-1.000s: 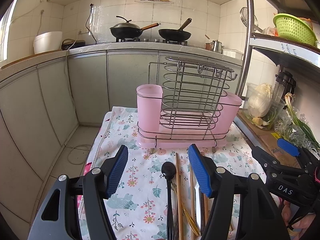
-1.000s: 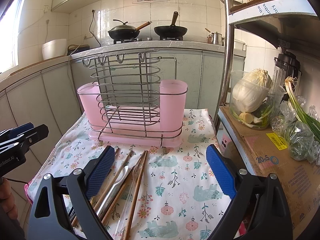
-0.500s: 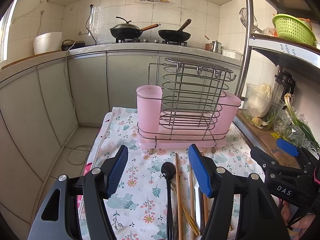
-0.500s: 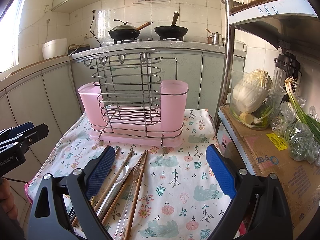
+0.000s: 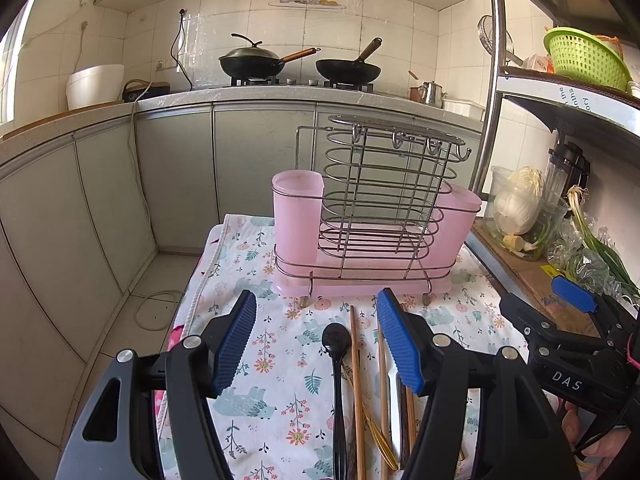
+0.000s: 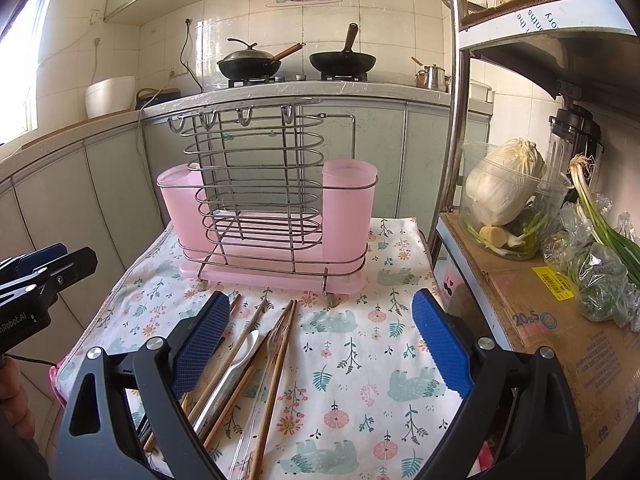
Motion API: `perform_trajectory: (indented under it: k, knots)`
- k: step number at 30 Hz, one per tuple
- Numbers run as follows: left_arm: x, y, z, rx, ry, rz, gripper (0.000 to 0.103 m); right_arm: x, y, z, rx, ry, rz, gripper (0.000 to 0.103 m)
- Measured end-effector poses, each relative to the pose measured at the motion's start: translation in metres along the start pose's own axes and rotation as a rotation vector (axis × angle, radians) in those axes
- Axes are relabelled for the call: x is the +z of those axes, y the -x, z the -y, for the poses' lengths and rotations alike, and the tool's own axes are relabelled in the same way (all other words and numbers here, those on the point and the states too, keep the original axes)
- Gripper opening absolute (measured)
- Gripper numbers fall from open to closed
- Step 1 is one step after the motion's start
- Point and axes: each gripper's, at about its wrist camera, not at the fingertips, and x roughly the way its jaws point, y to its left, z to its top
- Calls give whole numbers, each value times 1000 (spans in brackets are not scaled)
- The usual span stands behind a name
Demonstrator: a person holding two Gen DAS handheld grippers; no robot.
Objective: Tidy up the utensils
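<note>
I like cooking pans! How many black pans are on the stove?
2: a lidded pan on the left burner, and an open pan on the right burner. None seem hidden.

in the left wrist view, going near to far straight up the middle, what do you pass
left gripper → black spoon on the floral cloth → pink utensil rack → grey cabinet doors → two black pans on the stove → white wall tiles

Left claw [image 5: 316, 340] and right claw [image 6: 320, 344] gape, empty.
</note>
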Motion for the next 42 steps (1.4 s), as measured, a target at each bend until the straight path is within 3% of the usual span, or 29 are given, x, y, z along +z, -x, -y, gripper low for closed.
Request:
perform_trajectory:
  k: [23, 36, 40, 42]
  knots:
    - [-3, 2, 0, -5, -5, -12, 63, -2, -3, 2, 1, -6, -14, 93]
    - [-8, -20, -15, 2, 8, -68, 62, -4, -19, 17, 30, -60, -70, 93]
    - [-9, -31, -25, -15, 30, -118, 62, -4, -28, 22, 68, -82, -124, 93]
    - [-9, -39, -32, -33, 53, -155, 57, -5, -33, 24, 80, -90, -146, 93]
